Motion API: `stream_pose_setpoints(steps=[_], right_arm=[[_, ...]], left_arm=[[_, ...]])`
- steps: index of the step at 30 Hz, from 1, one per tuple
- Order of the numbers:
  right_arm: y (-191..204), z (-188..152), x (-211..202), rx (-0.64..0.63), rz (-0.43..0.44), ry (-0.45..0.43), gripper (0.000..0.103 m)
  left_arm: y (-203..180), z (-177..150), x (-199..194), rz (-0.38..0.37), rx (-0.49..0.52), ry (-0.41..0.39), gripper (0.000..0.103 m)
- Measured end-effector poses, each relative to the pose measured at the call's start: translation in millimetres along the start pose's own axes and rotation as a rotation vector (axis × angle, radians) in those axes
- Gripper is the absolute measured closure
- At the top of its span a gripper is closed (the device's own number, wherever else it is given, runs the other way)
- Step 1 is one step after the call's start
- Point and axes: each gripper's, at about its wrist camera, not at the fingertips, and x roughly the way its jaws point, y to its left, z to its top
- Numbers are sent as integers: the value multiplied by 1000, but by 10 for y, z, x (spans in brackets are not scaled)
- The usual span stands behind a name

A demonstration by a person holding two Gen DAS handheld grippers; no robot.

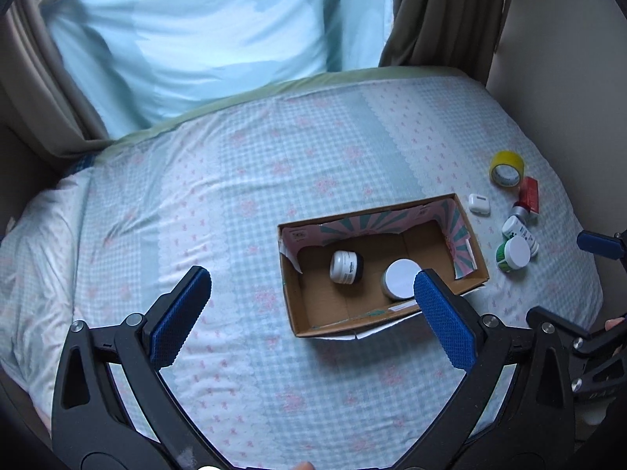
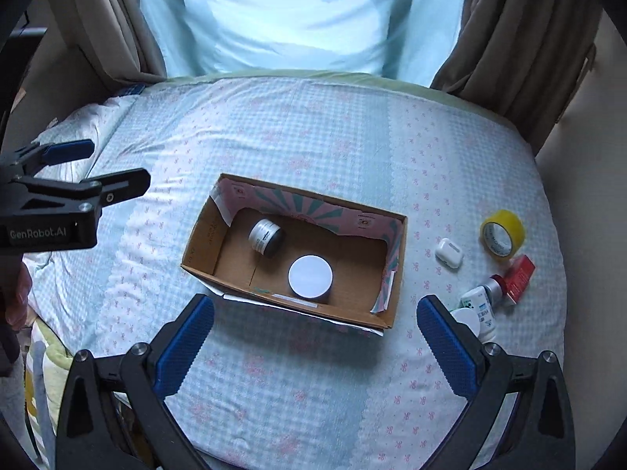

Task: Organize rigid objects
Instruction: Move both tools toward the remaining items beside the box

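Blue-padded fingers (image 1: 181,315) of the left gripper (image 1: 309,317) stand spread wide and hold nothing, hovering over a bed spread with a pale blue checked quilt (image 1: 235,180), near the front edge of an open brown cardboard box (image 1: 480,258). Inside the box lie a small white jar with a dark base (image 1: 345,267), tipped on its side, and a round white-lidded tub (image 1: 399,282), upright, apparently already sorted. To the box's right wait a yellow roll of tape (image 1: 507,168), a white earbud case (image 1: 479,203), a red carton (image 1: 530,194) and small white bottles (image 1: 518,231) beside a green-sided tub (image 1: 513,253), close together on the quilt

From the right wrist, the right gripper (image 2: 315,342) is likewise wide open and empty, poised above the quilt in front of the box, one finger (image 2: 446,346) overlapping the waiting bottles, seemingly well placed to take one next. The left gripper shows at the left, level and well clear of the box
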Motion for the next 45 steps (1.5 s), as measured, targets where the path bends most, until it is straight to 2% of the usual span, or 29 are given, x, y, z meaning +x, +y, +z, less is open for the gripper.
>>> stream_pose_setpoints(steps=[5, 11, 15, 21, 25, 32, 38, 45], right_arm=[[-392, -132, -406, 100, -45, -39, 0], [-1081, -338, -787, 196, -54, -84, 0], [-1615, -420, -856, 228, -58, -85, 0], [-2375, -430, -734, 267, -62, -52, 0], [-2771, -353, -549, 268, -80, -15, 0], [-3270, -190, -8, 338, -89, 62, 0], [-3613, -55, 751, 401, -86, 137, 0], [-4031, -72, 1674, 494, -73, 258, 2]], left_arm=[[-369, -82, -351, 2, 32, -37, 0], [-992, -163, -568, -43, -19, -63, 0], [-1520, -209, -531, -39, -48, -47, 0], [-2264, -260, -275, -46, -94, 10, 0], [-2707, -248, -24, -65, -92, 46, 0], [-3326, -253, 558, -101, 10, 115, 0], [-3759, -394, 1346, -108, 145, 167, 0], [-4104, -641, 2217, -123, 224, 206, 0]])
